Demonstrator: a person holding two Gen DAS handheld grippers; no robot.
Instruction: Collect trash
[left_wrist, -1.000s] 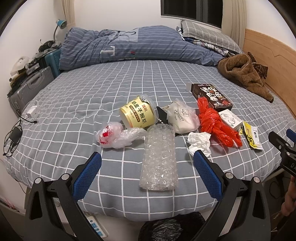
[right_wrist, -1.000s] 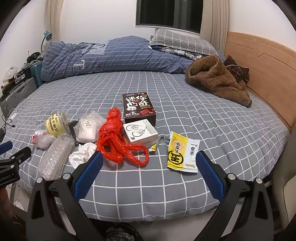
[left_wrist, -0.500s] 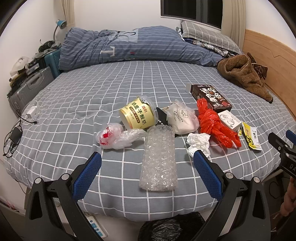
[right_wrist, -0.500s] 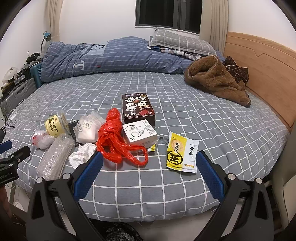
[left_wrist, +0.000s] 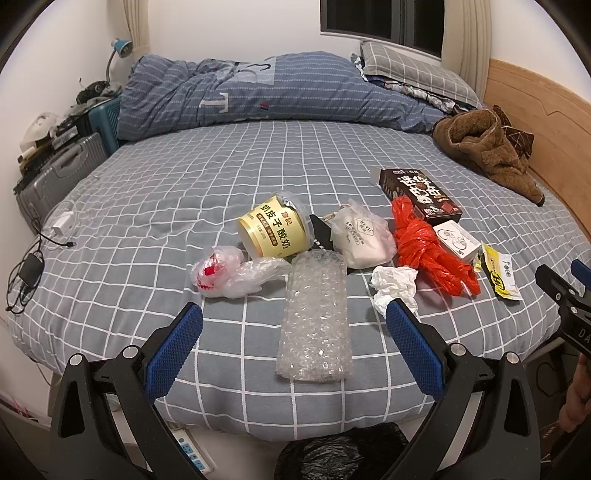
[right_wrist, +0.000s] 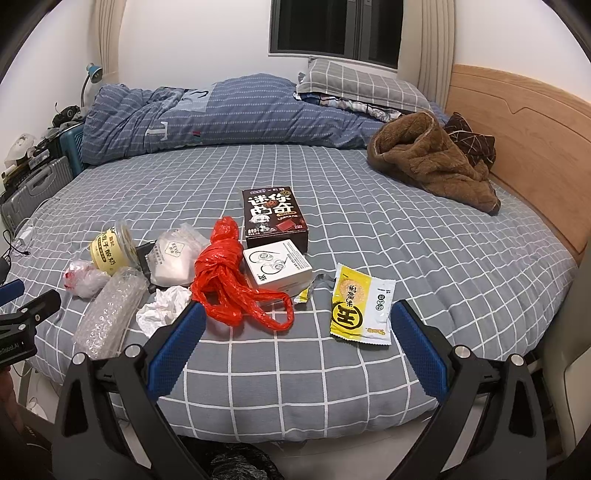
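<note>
Bedding comes first: a grey checked bed sheet covers the mattress, with a rolled blue striped duvet along the far side and a brown fleece jacket by the wooden headboard. Trash lies in a loose row near the front edge. A bubble wrap roll lies between the left gripper fingers' line of sight, its jaws spread wide and empty. Behind it sit a tipped yellow yogurt tub, a white pouch and a clear plastic bag with red inside. A knotted red plastic bag touches a black snack box and a small white earphone box. The right gripper hovers wide apart, holding nothing, before a yellow snack packet. A crumpled tissue lies just beside the red bag. A black garbage bag shows below the bed edge.
</note>
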